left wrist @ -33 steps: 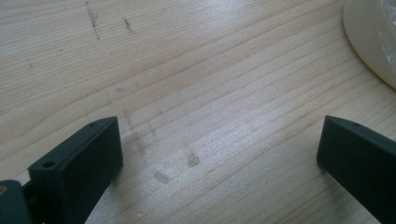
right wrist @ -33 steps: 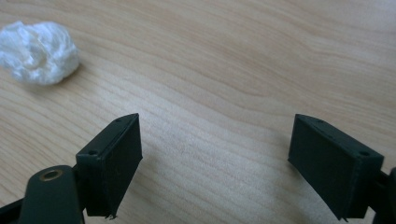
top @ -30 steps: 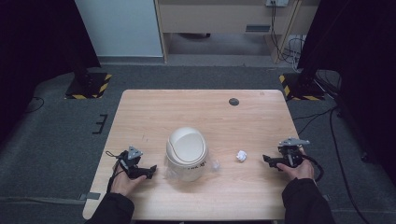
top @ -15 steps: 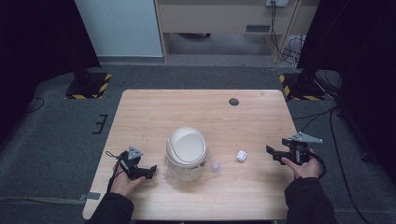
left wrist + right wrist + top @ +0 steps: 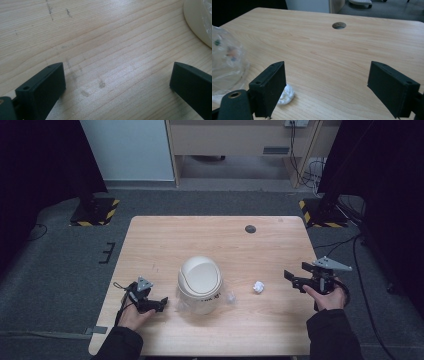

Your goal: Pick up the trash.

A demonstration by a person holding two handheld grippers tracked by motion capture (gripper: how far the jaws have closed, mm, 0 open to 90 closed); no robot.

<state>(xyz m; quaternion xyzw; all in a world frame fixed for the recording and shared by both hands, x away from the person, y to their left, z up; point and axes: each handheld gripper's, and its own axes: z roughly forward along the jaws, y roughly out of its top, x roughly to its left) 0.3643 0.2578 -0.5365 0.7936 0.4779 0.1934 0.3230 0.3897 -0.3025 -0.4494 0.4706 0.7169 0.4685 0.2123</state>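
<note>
A light wooden table (image 5: 165,245) is set on grey carpet (image 5: 60,265). Dark curtains (image 5: 35,160) are hung at both sides, and a pale cabinet (image 5: 127,147) is placed behind.

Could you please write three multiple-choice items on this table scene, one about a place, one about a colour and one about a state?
1. Where does the crumpled paper ball lie?
A. Between the bin and the right gripper
B. Inside the bin
C. Beside the table hole

2. What colour is the bin's lid?
A. Red
B. Cream white
C. Black

3. How do the right gripper's fingers stand?
A. Shut on the ball
B. Open, holding nothing
C. Shut and empty

Answers: 1 A, the high view shows the ball on bare wood between them. 2 B, the dome is pale cream. 3 B, a wide gap shows in the right gripper view.
</note>
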